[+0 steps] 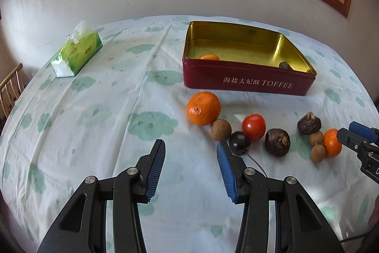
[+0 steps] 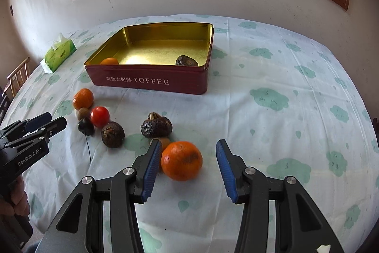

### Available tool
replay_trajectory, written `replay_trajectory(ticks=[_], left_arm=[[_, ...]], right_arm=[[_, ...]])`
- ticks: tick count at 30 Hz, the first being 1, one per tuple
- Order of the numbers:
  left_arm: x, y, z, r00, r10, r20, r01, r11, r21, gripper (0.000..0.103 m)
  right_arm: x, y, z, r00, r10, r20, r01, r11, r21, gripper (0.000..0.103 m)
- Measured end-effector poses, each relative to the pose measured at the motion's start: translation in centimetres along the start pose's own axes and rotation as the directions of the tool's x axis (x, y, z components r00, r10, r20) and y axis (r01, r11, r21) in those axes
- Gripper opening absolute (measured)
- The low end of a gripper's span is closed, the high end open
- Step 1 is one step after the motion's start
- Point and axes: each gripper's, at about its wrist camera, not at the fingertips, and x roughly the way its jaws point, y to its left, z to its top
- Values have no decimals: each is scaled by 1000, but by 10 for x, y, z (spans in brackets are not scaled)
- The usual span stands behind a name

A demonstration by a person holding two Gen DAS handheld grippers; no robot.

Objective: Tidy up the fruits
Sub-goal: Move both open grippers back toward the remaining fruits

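Observation:
A red toffee tin (image 1: 248, 83) (image 2: 146, 82) stands open and holds a small orange (image 2: 109, 61) and a dark wrinkled fruit (image 2: 186, 61). In front of it on the cloth lie a big orange (image 1: 203, 108), a tomato (image 1: 253, 126), a black round fruit (image 1: 239, 142), dark brown fruits (image 1: 277, 142) and small tan ones (image 1: 220, 129). My left gripper (image 1: 191, 141) is open over bare cloth, left of the row. My right gripper (image 2: 187, 142) is open around another orange (image 2: 182, 160); its pads do not press on it.
A green tissue box (image 1: 75, 53) sits at the table's far left, with a wooden chair (image 1: 11, 87) beyond the edge. A thin black cord (image 2: 88, 148) trails from the black fruit. The wall and window lie behind the table. A person's hand (image 2: 16, 200) holds the left gripper.

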Motion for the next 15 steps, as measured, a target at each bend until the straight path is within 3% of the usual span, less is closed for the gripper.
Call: replay_trajectory(ticks=[8, 15], left_arm=[[-3, 1, -36, 999, -12, -30, 11, 1000, -18, 47], [-7, 5, -45, 1000, -5, -19, 5, 1000, -23, 47]], right_arm=[[-6, -4, -36, 999, 10, -36, -10, 1000, 14, 45], [-1, -2, -48, 998, 24, -51, -23, 999, 29, 45]])
